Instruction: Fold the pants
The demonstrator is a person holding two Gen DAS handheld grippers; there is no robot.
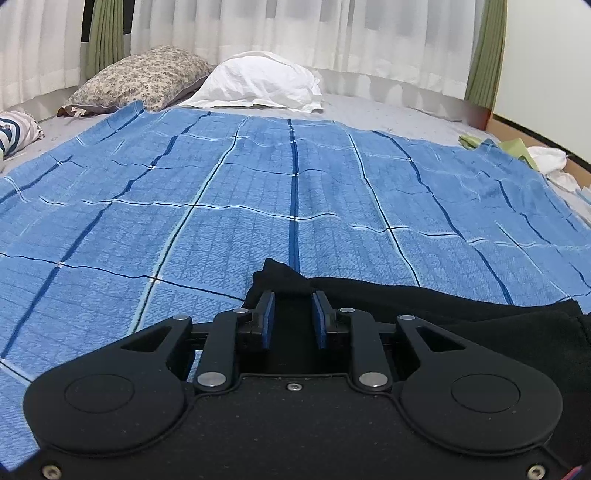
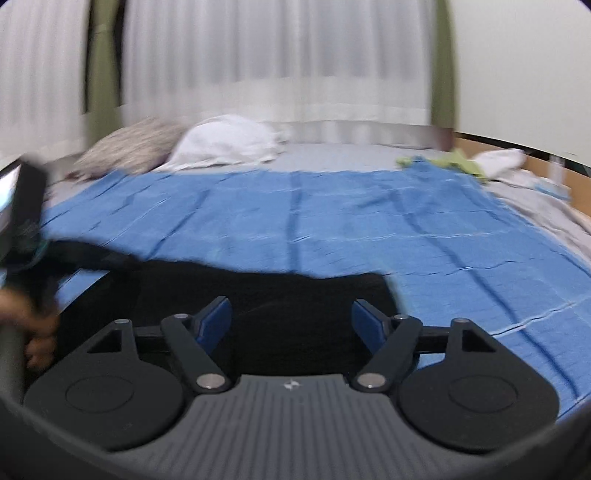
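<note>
Black fabric: the pants (image 1: pixel 424 306) lie on the near part of the bed, spread across the blue checked blanket (image 1: pixel 258 177), one corner bunched up into a small peak just ahead of the left gripper.
Left gripper (image 1: pixel 293 301): its blue pads (image 1: pixel 269 319) stand a narrow gap apart, with the dark cloth lying in and under that gap; whether they actually pinch it I cannot tell (black on black hides the contact).
Right gripper (image 2: pixel 291 314): jaws spread wide, nothing between the pads, hanging over the pants (image 2: pixel 258 295) near their right-hand edge; this view is smeared by motion.
Left side of the right wrist view: a hand (image 2: pixel 33 325) around a dark handle, blurred.
Blanket: wrinkled, with dark and pale stripes, covering most of the grey sheet (image 1: pixel 388 110).
Head of the bed: a flowered pillow (image 1: pixel 144 77) beside a white pillow (image 1: pixel 258 81), touching.
Behind: white curtains (image 1: pixel 295 33) with green drapes (image 1: pixel 484 55) at the sides.
Far right edge: a small heap of white and green cloth (image 1: pixel 539 155).
</note>
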